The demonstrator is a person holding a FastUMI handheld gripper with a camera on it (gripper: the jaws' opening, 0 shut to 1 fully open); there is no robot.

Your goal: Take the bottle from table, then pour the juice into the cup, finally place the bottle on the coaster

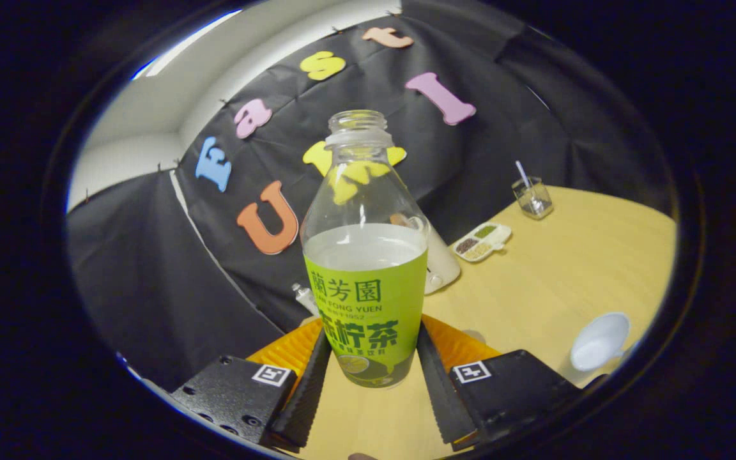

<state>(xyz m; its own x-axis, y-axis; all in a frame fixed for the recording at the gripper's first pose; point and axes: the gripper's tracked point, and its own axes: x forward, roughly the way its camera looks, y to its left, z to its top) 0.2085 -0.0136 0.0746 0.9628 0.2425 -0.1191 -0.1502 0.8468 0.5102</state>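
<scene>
A clear bottle (365, 281) with a green label and no cap stands upright between my fingers, about half full of pale juice. My gripper (372, 333) is shut on the bottle, with a black finger (307, 390) pressing on each side of its lower label. An orange ribbed coaster (288, 350) lies on the table just behind the bottle's base and shows on both sides of it. A white cup (600, 340) lies tilted on the table, off to the right of my right finger. I cannot tell whether the bottle's base touches the table.
The wooden table (553, 287) stretches ahead to the right. A white divided dish (483, 241) with grains and a glass (532, 198) with a straw stand farther back. A white object (441, 265) sits just behind the bottle, and a small bottle (304, 297) by the wall.
</scene>
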